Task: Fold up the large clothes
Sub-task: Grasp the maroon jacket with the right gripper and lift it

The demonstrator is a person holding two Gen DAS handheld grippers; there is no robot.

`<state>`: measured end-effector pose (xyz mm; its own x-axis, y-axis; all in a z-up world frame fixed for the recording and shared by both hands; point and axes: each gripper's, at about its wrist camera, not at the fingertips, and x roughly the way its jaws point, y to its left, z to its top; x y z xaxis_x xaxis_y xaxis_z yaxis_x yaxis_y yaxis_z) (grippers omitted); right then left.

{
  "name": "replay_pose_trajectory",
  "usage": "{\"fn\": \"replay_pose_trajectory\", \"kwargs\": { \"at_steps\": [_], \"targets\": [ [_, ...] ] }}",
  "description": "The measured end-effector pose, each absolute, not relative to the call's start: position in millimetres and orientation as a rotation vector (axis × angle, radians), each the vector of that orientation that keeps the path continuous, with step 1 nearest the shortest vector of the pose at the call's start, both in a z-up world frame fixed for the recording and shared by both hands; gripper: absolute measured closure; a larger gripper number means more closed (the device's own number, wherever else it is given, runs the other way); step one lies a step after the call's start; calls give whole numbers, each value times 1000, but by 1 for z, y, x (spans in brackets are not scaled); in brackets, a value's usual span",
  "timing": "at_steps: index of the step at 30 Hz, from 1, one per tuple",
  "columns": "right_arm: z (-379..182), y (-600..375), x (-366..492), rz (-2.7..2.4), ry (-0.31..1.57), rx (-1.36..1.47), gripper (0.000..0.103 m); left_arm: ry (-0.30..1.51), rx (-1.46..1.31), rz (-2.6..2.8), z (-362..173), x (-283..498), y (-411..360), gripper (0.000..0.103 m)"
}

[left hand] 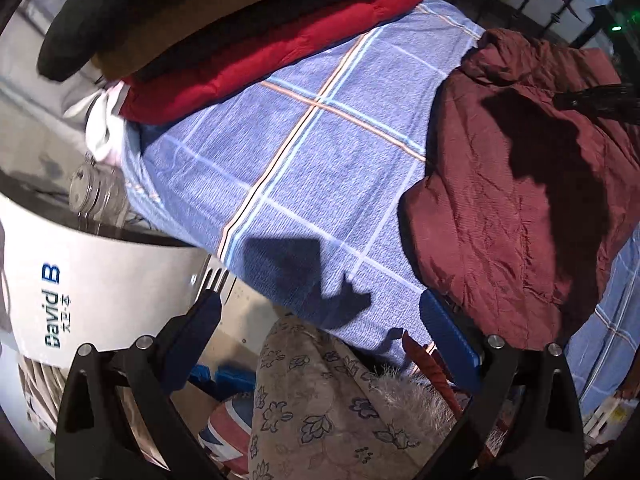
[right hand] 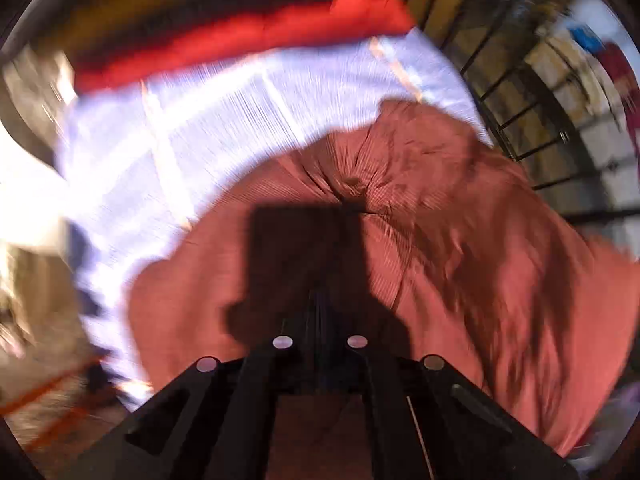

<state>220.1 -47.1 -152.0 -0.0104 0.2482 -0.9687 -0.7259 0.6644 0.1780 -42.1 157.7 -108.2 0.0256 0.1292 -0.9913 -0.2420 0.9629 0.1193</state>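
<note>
A floral-print trouser leg fills the gap just below the left gripper, whose blue-padded fingers stand wide apart with nothing between them. Ahead of it spreads a blue plaid bedsheet; the maroon quilted jacket lies crumpled beside its right finger, and a red jacket sits stacked with darker clothes at the far edge. The right gripper hangs over the maroon jacket, fingers pressed together; the blur hides whether any fabric is pinched between them.
</note>
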Motion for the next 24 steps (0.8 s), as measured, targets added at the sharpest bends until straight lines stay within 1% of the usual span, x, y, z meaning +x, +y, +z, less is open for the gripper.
{"fn": "replay_pose_trajectory", "kwargs": {
  "at_steps": [2, 3, 4, 5, 6, 7, 10, 11, 12, 14, 15, 16, 17, 18, 19, 20, 22, 24],
  "targets": [
    [-104, -80, 205, 805, 1310, -359, 102, 1504, -62, 215, -106, -26, 142, 5],
    [-90, -93, 199, 789, 1287, -392, 100, 1503, -49, 181, -106, -20, 133, 5],
    [-84, -97, 197, 779, 1274, -425, 77, 1505, -38, 145, -107, -13, 124, 5],
    [-79, -103, 194, 759, 1254, -466, 48, 1508, -27, 98, -106, -4, 114, 5],
    [-78, -115, 201, 697, 1220, -518, 11, 1506, -17, 62, -104, 2, 105, 5],
    [-78, -122, 210, 628, 1175, -544, 5, 1497, -6, 26, -99, 9, 95, 5],
    [-86, -142, 254, 483, 1110, -498, 5, 1453, 8, -19, -83, 17, 79, 5],
    [-97, -146, 271, 432, 1125, -470, 5, 1442, 0, -24, -78, 16, 77, 5],
    [-109, -148, 288, 390, 1163, -448, 5, 1435, -13, -23, -74, 12, 78, 5],
    [-150, -159, 326, 333, 1311, -357, 6, 1427, -45, -7, -71, 1, 86, 5],
    [-174, -164, 341, 313, 1396, -280, 9, 1433, -52, 12, -72, -4, 92, 5],
    [-185, -168, 344, 301, 1438, -237, 41, 1442, -60, 41, -74, -12, 102, 5],
    [-196, -171, 347, 296, 1472, -172, 64, 1453, -74, 79, -76, -21, 114, 5],
    [-200, -172, 347, 307, 1491, -99, 85, 1459, -88, 117, -79, -28, 126, 5],
    [-196, -175, 345, 345, 1498, 5, 89, 1460, -103, 157, -81, -34, 139, 5],
    [-185, -178, 342, 380, 1470, 81, 90, 1461, -119, 191, -83, -38, 149, 5],
    [-143, -201, 342, 439, 1379, 273, 94, 1455, -151, 234, -83, -42, 163, 5],
    [-89, -237, 337, 448, 1281, 386, 95, 1443, -147, 250, -81, -39, 174, 5]
  ]
}}
